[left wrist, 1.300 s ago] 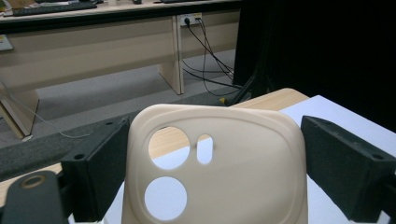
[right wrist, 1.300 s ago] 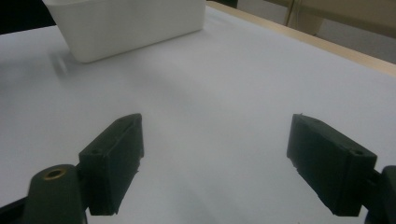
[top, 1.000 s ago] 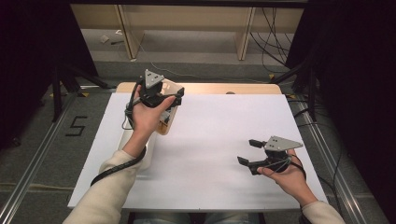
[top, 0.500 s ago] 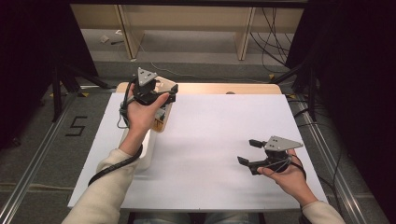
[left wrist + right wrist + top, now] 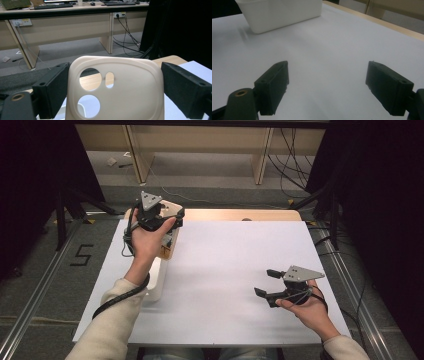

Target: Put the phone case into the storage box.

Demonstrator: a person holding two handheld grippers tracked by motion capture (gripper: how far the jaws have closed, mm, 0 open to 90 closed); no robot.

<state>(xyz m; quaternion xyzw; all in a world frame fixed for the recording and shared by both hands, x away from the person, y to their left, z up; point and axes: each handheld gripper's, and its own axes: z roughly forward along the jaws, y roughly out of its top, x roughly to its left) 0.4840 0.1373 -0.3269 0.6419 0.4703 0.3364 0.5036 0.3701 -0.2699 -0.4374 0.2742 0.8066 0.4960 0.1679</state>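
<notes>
Left gripper view has the cream phone case standing upright between the jaws of the left claw, pinched by its edges and raised over the table's far left corner, just beyond the white bin. The right claw rests spread and empty, well apart.

There is one cream phone case, at about 10 o'clock on the counter, with three cut-out holes in it. One white tub sits at about 9 o'clock. Two claws are present: the left claw and the right claw.
</notes>
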